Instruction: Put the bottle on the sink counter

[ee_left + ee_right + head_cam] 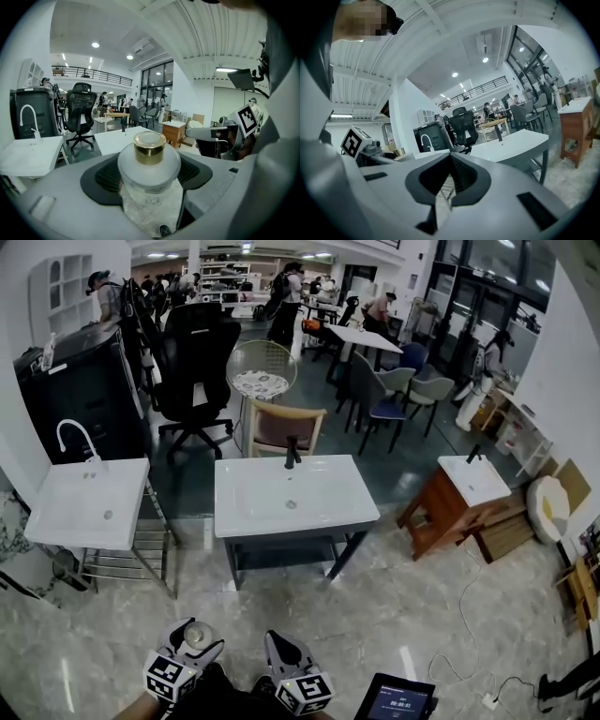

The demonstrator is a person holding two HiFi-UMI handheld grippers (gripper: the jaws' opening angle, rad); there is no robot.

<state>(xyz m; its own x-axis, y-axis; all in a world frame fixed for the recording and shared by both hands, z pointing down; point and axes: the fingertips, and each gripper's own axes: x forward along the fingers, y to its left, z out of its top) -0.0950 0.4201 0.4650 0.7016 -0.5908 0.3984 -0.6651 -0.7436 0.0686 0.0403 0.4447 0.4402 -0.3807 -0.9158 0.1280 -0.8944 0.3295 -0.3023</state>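
You are holding the squat frosted-glass bottle with the gold cap [149, 161] in your left tool [197, 638]. Its jaws are pinching the bottle's body from either side. The bottle is riding upright, cap on top and long axis vertical, low over the pale marbled floor [394, 615] and close in front of you.

Your right tool [279, 643] is hovering just beside it, its jaws pressed together on nothing.

The white sink worktop with the black faucet [323, 507] is lying straight ahead of the bottle and slightly to its right, well apart from it, with its near edge facing you. The coming move is likely a forward carry by the left tool, which is already bearing the load. The flat margin along the worktop's near edge or its right corner is looking like the easiest place to land.

Counting:
- one bottle
- two tools
- three sink units: the middle worktop, a white basin with a white curved faucet [56, 512] to its left, and a small wooden vanity [448, 512] to its right
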